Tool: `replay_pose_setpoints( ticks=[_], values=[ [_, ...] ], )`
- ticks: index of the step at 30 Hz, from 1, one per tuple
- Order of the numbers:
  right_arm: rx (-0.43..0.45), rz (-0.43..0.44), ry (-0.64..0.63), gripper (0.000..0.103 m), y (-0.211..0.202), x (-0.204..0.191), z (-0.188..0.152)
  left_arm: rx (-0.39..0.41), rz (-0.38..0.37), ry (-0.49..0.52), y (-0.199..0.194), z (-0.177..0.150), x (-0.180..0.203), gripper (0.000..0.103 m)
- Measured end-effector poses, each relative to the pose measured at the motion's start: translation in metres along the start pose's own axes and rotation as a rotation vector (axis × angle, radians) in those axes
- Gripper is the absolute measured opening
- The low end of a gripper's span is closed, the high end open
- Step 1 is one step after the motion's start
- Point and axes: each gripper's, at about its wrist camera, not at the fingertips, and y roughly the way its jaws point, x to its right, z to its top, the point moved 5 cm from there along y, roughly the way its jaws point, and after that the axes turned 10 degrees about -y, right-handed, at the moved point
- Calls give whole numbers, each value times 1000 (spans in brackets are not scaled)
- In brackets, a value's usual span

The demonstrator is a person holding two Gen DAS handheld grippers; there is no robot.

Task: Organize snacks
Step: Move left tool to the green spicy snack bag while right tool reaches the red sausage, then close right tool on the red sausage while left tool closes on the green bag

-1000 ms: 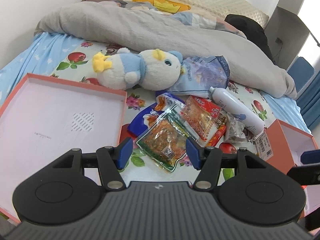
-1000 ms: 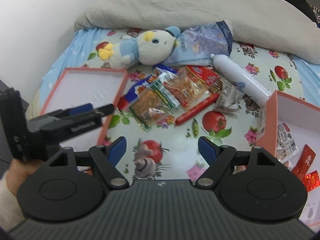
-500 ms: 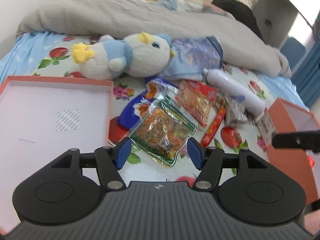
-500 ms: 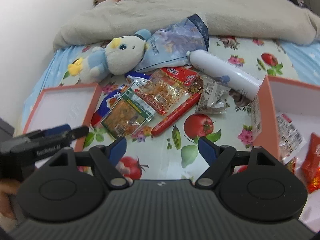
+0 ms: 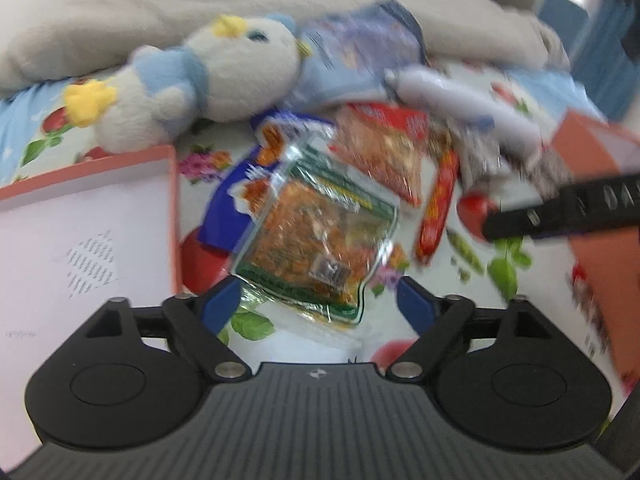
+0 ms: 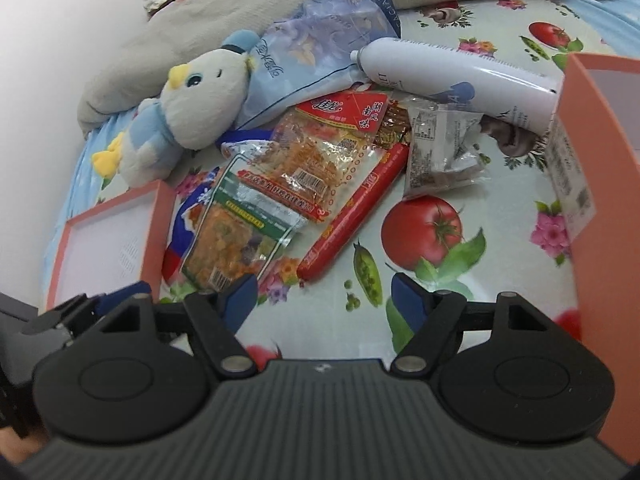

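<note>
Over green snack packet (image 5: 316, 240), left gripper (image 5: 316, 304) fingers spread wide, empty; right gripper (image 6: 324, 298) likewise.

White wall (image 6: 60, 40); bed, floral sheet (image 6: 520, 20), grey duvet (image 5: 160, 12).

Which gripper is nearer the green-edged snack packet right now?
Left. The left gripper is open right at the green-edged snack packet, straddling its near edge; the right gripper sits beside it, toward the red sausage.
</note>
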Motion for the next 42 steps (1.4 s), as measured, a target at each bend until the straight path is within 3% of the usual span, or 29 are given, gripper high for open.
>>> replay_pose_setpoints(
  ticks=[7,9,13,17,19,23,27,29,38,42],
  values=[
    [-12,4,43,70,41,5,7,6,35,90,23,6,-1,97],
    [-15,-7,43,64,50,5,8,11,44,134,29,7,1,97],
    [3,-59,12,63,61,3,12,-6,37,242,42,5,10,97],
    [17,-122,-31,62,70,1,13,-1,80,317,55,4,15,97],
    [29,-136,-42,61,73,-1,14,-1,77,326,59,4,14,98],
    [18,-162,-45,41,76,-1,19,-7,58,316,65,8,12,99],
    [18,-165,-37,39,76,1,20,-1,55,292,66,8,13,98],
    [16,-166,-17,36,73,5,19,3,44,283,64,7,14,93],
    [-6,-164,-5,25,55,9,0,33,35,279,42,-1,27,50],
    [-13,-165,1,25,44,12,-14,49,27,267,35,-3,32,20]
  ],
)
